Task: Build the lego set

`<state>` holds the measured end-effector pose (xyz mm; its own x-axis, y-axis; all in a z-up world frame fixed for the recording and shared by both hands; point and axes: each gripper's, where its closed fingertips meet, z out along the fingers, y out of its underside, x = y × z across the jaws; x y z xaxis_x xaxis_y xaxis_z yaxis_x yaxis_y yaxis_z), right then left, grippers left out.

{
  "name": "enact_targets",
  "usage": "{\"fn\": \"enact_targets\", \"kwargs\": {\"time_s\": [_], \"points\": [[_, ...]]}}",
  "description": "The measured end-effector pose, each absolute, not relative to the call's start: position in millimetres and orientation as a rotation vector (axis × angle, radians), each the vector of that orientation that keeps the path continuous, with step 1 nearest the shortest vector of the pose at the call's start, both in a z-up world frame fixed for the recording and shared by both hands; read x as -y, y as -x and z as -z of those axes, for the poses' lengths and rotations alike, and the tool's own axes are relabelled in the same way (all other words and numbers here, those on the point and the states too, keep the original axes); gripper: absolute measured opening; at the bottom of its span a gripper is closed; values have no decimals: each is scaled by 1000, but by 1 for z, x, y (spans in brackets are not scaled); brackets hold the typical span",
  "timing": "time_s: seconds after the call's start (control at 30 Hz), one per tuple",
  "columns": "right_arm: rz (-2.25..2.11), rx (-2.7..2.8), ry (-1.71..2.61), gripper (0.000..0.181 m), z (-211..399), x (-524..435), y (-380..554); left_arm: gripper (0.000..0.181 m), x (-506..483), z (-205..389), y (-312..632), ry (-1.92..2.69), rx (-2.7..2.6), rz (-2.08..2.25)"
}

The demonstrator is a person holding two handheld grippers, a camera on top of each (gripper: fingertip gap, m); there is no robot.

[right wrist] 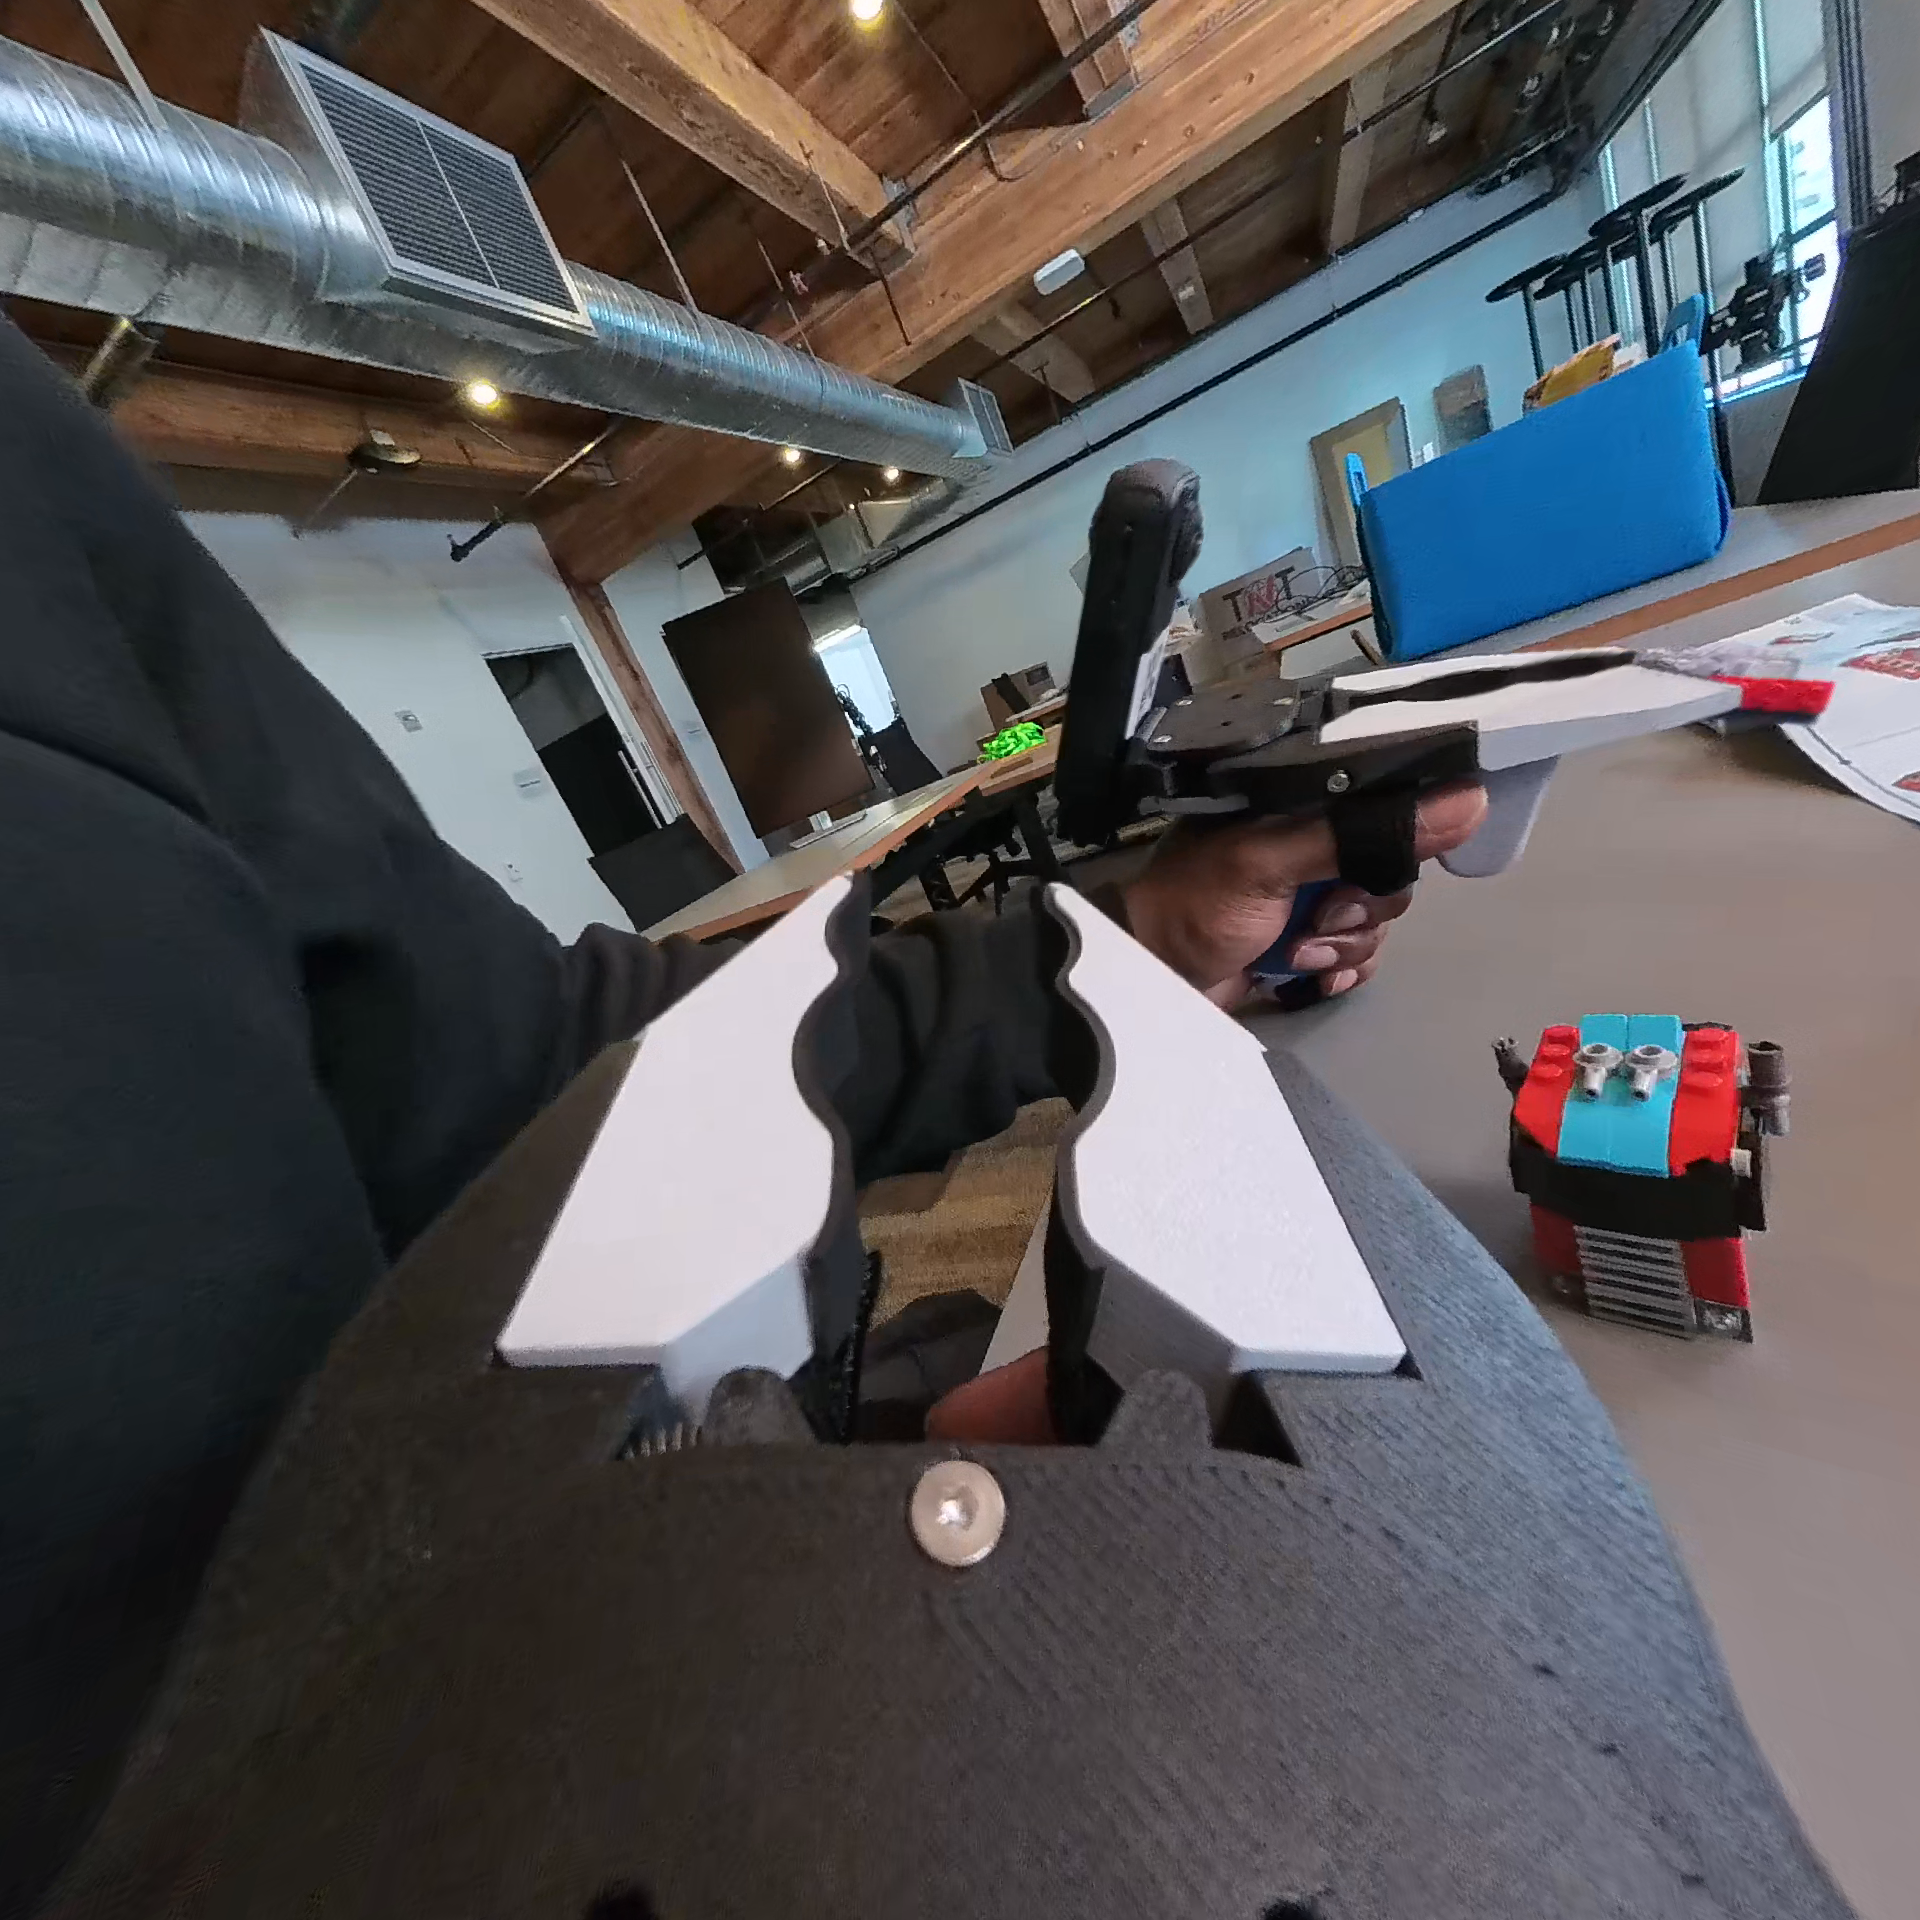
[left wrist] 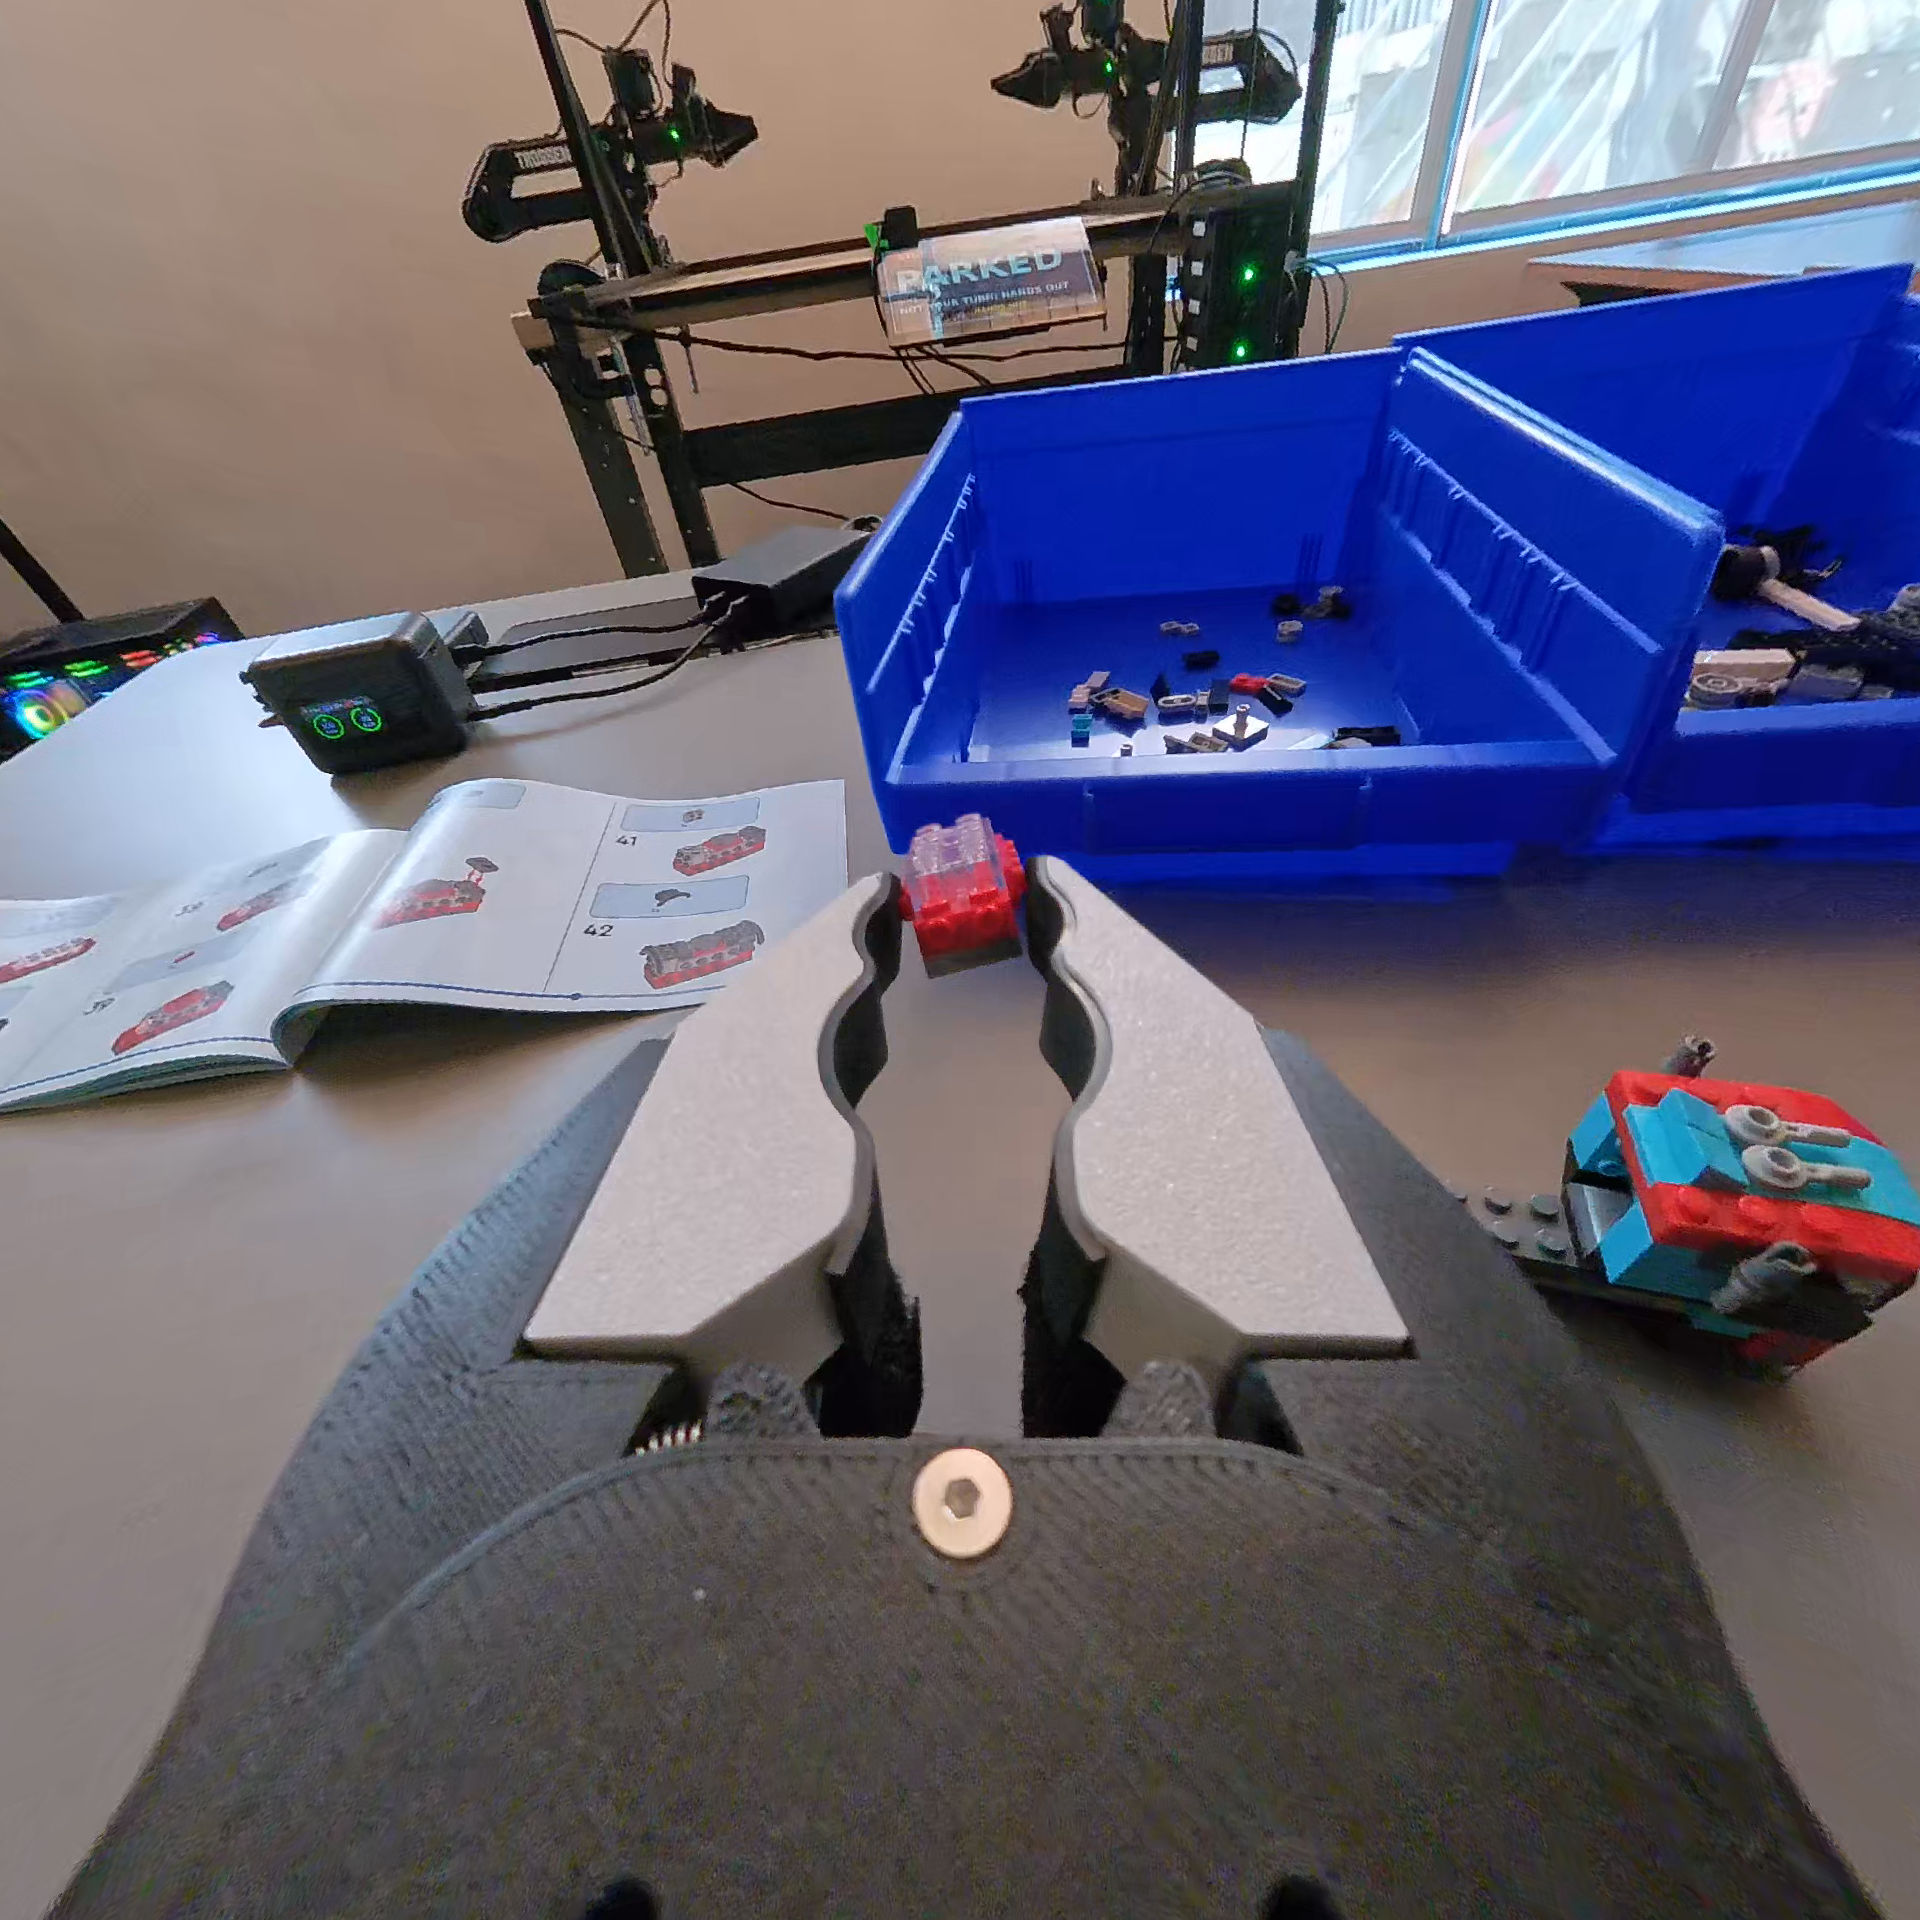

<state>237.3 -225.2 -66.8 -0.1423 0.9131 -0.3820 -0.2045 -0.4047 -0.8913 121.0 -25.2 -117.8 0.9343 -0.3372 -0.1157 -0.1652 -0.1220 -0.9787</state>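
My left gripper point(left wrist: 962, 906) is shut on a small red brick assembly point(left wrist: 961, 894) with a clear piece on top and a dark base, pinched between the fingertips above the grey table. It also shows in the right wrist view point(right wrist: 1779, 694), at the tip of the left gripper, which a hand holds. A larger red and teal build point(left wrist: 1745, 1205) with small grey parts on top stands on the table to the right; it also shows in the right wrist view point(right wrist: 1631, 1164). My right gripper point(right wrist: 951, 904) is open and empty, aimed at a dark sleeve.
An open instruction booklet point(left wrist: 416, 925) lies at the left. A blue bin point(left wrist: 1247, 810) with several loose small pieces point(left wrist: 1195, 696) stands behind, and a second blue bin point(left wrist: 1766, 769) to its right. A black charger box point(left wrist: 358, 691) with cables sits at the far left. The gap from one gripper's tips to the other's is roughly 25 centimeters.
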Motion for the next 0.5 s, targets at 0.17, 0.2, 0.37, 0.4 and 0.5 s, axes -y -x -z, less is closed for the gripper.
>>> {"fn": "enact_targets", "kwargs": {"time_s": [0.17,0.2,0.37,0.4,0.5], "points": [[-1691,856,1273,31,70,222,-239,24,24,123,-120,1717,-370,167],[-1696,839,1272,31,70,220,-240,24,23,123,-118,1718,-360,176],[-1698,756,1328,31,75,204,-240,24,21,130,-118,1743,-359,176],[-1688,748,1366,31,78,201,-241,24,20,133,-120,1755,-373,164],[-1613,745,1441,32,76,200,-257,24,18,138,-124,1777,-413,129]]}}
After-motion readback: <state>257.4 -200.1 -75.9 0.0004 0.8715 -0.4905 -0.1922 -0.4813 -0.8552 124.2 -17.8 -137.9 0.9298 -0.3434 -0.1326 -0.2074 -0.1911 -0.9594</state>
